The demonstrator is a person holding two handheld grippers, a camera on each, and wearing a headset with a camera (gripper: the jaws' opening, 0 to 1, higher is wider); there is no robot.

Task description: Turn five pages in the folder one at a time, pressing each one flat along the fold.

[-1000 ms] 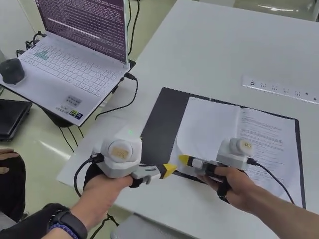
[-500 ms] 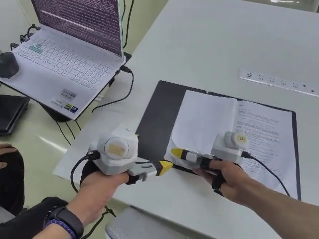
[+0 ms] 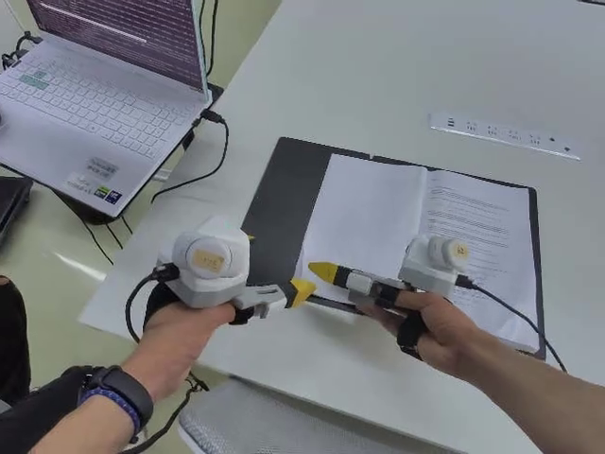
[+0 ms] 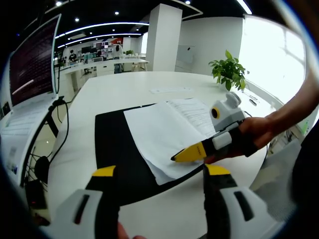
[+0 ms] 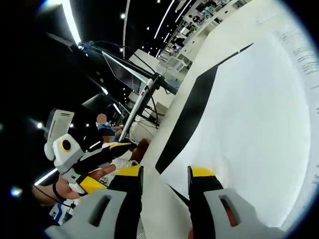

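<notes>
The folder (image 3: 284, 203) lies open on the white table, with its black inner cover on the left, a blank white page (image 3: 373, 218) in the middle and a printed page (image 3: 477, 246) on the right. My right gripper (image 3: 321, 272) hovers at the blank page's near left corner. Its jaws (image 5: 166, 173) stand a little apart with nothing clamped. My left gripper (image 3: 301, 290) is just off the folder's near edge, pointing at the right one. Its jaws (image 4: 160, 172) are wide open and empty. The right gripper (image 4: 188, 154) shows over the page (image 4: 164, 124).
An open laptop (image 3: 95, 85) stands at the far left on a lower desk, with a black cable (image 3: 203, 161) running to it. A white power strip (image 3: 501, 134) lies beyond the folder. The table's near edge (image 3: 312, 364) runs under both hands.
The head camera has shifted, so the whole scene sits higher and further left. Both grippers keep about the same place at the folder's near edge. The pages lie as before.
</notes>
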